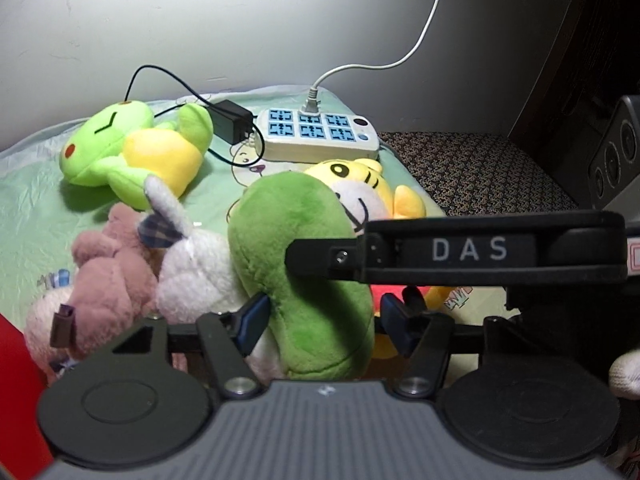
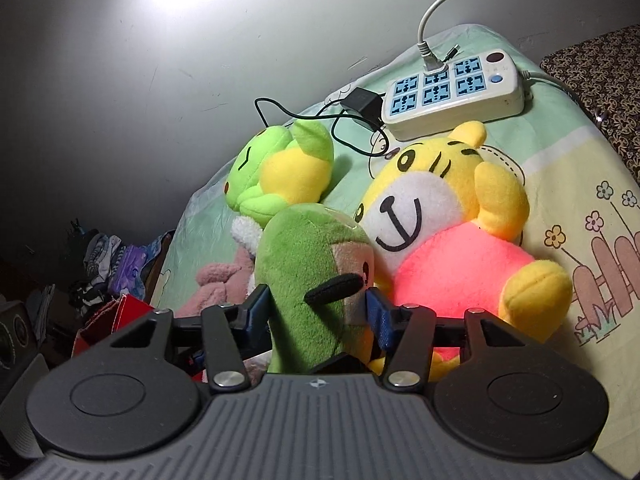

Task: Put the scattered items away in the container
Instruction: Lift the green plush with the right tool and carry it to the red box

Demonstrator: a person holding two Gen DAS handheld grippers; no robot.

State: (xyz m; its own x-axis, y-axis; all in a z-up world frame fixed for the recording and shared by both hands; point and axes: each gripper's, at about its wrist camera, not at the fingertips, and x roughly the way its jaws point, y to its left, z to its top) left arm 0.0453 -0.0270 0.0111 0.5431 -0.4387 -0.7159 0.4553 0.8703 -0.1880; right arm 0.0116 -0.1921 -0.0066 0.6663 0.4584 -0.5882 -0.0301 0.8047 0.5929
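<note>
A green plush toy with a brown face stands among other soft toys on a pale green sheet. My left gripper is shut on its lower body, both blue pads pressing into the fur. My right gripper is shut on the same toy, and its black finger reaches in from the right to the toy's side. Around it lie a light green frog, a yellow tiger with a pink belly and a pink and white plush. A red box shows at the left edge.
A white power strip with a plugged white cable and a black adapter lies at the back by the wall. A patterned dark surface and a speaker are to the right. Clothes are piled on the floor at the left.
</note>
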